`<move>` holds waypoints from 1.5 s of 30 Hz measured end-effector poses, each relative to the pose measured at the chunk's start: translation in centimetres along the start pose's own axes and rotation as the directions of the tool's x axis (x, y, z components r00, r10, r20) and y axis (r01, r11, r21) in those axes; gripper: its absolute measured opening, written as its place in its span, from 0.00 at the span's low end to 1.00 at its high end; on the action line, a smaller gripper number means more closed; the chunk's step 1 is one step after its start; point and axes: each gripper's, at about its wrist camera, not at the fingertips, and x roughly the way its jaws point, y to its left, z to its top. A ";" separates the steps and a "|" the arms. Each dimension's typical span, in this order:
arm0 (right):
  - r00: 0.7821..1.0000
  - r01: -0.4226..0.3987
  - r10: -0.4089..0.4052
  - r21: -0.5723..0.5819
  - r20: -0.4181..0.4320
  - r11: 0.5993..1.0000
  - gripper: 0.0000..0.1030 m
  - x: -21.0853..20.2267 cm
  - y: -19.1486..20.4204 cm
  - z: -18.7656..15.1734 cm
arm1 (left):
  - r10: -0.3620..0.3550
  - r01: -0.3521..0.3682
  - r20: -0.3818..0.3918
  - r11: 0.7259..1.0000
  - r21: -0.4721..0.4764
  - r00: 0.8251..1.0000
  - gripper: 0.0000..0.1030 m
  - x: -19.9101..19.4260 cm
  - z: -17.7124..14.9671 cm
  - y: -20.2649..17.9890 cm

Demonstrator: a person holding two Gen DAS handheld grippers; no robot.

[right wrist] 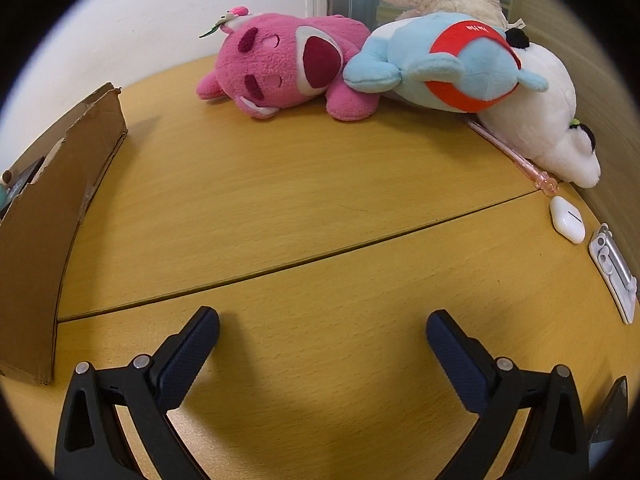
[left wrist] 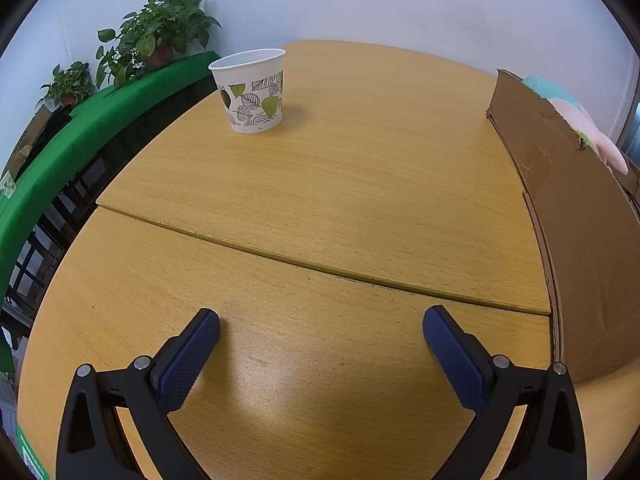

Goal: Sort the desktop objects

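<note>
In the left wrist view a paper cup [left wrist: 252,90] with a leaf pattern stands upright at the far left of the wooden table [left wrist: 320,200]. A brown cardboard box [left wrist: 572,216] stands along the right. My left gripper [left wrist: 321,322] is open and empty, low over the near table. In the right wrist view a pink plush [right wrist: 284,64], a blue and red plush [right wrist: 444,64] and a white plush [right wrist: 548,120] lie at the far edge. The cardboard box [right wrist: 52,208] stands at the left. My right gripper [right wrist: 323,322] is open and empty, well short of the plushes.
Potted plants [left wrist: 156,40] stand on a green ledge [left wrist: 80,128] left of the table. In the right wrist view a pink pen [right wrist: 516,156], a white earbud case [right wrist: 566,220] and a white and silver gadget [right wrist: 614,272] lie at the right edge. A seam [right wrist: 320,256] crosses the tabletop.
</note>
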 end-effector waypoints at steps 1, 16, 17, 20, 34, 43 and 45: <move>1.000 0.000 0.000 0.000 0.000 1.000 1.00 0.1 0.0 0.0 | 0.000 0.000 -0.002 1.000 0.000 1.000 1.00 0.0 0.2 -0.1; 1.000 0.002 -0.002 -0.001 -0.001 1.000 1.00 -0.1 0.1 -0.2 | 0.000 0.000 0.000 1.000 0.000 1.000 1.00 0.1 0.1 0.0; 1.000 0.002 -0.002 -0.001 0.000 1.000 1.00 0.0 0.1 -0.2 | 0.000 0.000 0.000 1.000 0.000 1.000 1.00 0.1 0.1 0.0; 1.000 0.002 -0.002 -0.001 -0.001 1.000 1.00 0.0 0.0 -0.3 | 0.000 0.000 0.000 1.000 0.000 1.000 1.00 0.1 0.1 -0.1; 1.000 0.002 -0.002 -0.001 -0.001 1.000 1.00 -0.6 -0.9 -0.7 | 0.000 0.000 0.000 1.000 0.000 1.000 1.00 0.0 0.0 0.0; 1.000 0.001 -0.001 -0.002 -0.001 1.000 1.00 -0.6 -1.0 -0.7 | 0.000 0.000 0.000 1.000 0.000 1.000 1.00 0.0 0.0 0.0; 1.000 0.001 -0.001 -0.002 -0.001 1.000 1.00 -0.6 -1.0 -0.7 | 0.000 0.000 0.000 1.000 0.000 1.000 1.00 0.0 0.0 0.0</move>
